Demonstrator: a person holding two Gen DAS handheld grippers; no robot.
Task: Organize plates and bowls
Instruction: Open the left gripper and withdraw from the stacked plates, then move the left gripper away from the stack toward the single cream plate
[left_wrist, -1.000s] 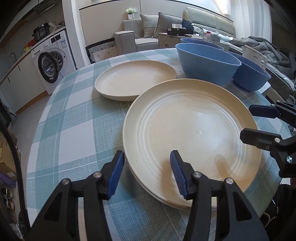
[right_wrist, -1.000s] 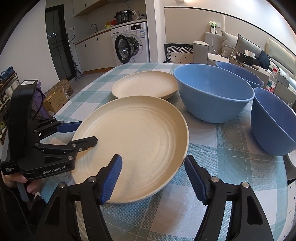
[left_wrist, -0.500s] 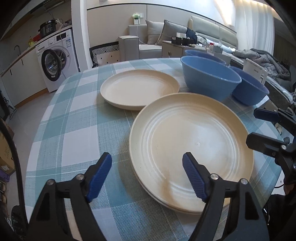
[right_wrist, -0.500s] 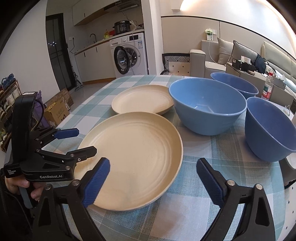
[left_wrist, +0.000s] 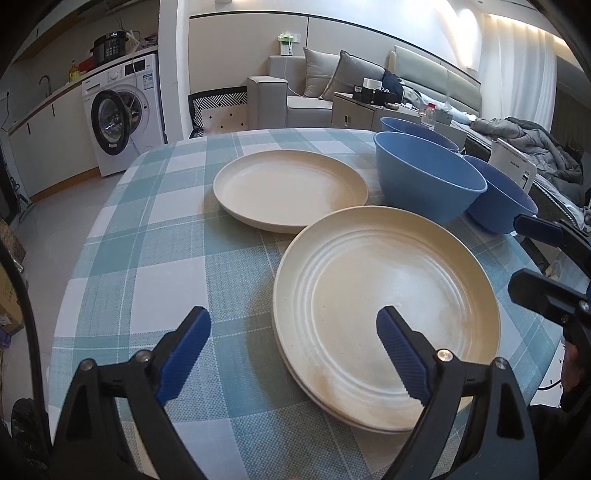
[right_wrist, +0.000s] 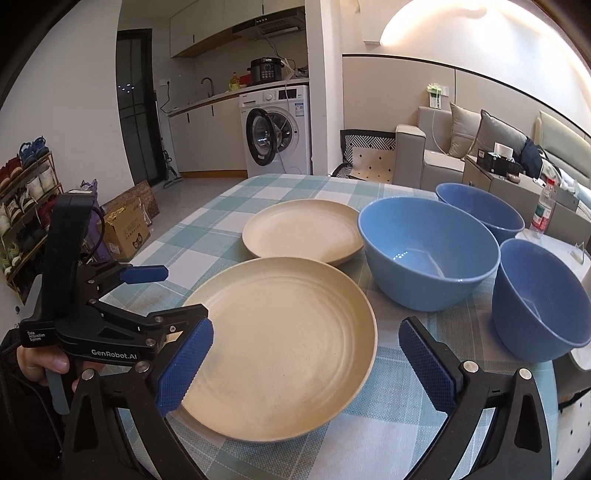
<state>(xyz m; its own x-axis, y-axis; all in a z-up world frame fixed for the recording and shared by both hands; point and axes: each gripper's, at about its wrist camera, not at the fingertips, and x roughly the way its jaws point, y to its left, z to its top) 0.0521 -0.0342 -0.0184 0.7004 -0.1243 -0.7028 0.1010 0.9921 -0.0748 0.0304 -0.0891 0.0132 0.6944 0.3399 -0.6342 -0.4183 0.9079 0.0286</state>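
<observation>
Two cream plates lie stacked (left_wrist: 388, 306) at the near edge of the checked counter (left_wrist: 155, 236), a third plate (left_wrist: 290, 190) beyond them and three blue bowls (right_wrist: 428, 251) alongside. Both the left hand-held gripper (left_wrist: 293, 339) and the right hand-held gripper (right_wrist: 306, 354) hover over the stack, jaws just spread wide, holding nothing.

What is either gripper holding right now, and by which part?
Nothing. The left gripper and right gripper have just been opening; both stand open over the near stack of cream plates, pads touching nothing.
</observation>
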